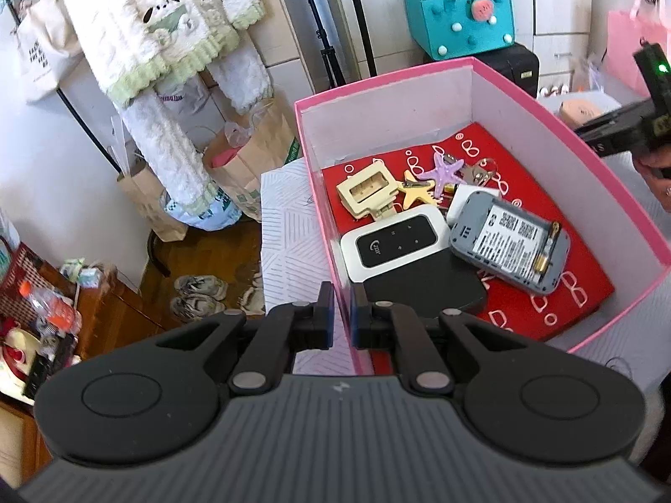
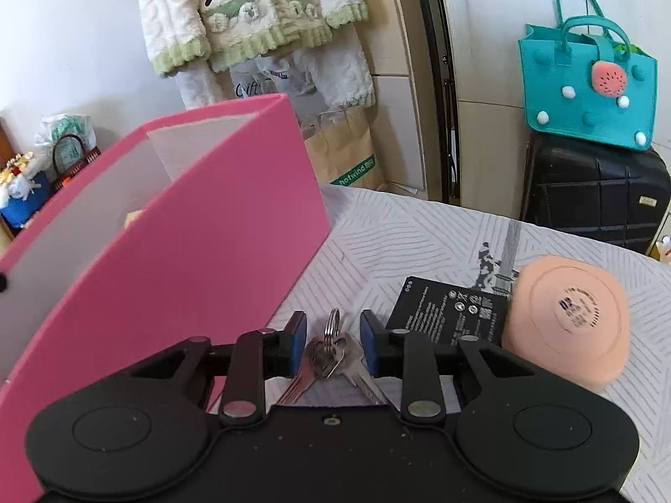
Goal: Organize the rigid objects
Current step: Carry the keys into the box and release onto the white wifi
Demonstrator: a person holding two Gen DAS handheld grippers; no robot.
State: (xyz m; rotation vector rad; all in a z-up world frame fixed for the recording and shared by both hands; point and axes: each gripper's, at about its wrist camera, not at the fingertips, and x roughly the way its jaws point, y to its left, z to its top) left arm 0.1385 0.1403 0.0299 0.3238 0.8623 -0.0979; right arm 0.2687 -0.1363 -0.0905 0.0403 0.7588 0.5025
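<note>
Cloth-covered table [image 2: 419, 230] carrying the pink box [image 2: 209, 230], the landmark for all positions here. The left gripper [image 1: 343, 314] is closed almost fully on the box's near wall, pinching the thin card between its pads. Inside the box lie two pocket routers, star charms and a cream clip. Outside the box, well off its long side, sit a peach round case [image 2: 566, 318] and a flat black battery [image 2: 444, 306], touching each other. Nearer that side lie the keys [image 2: 331, 352] on their ring, flat on the cloth. The right gripper [image 2: 332, 335] is partly open and straddles the key heads without a visible firm grip.

Likely hazards — the fanned keys may pivot on the ring and slip out if only one head is caught. A lift towards the box may clip its tall wall, and the pinched card may buckle or drag the box.
</note>
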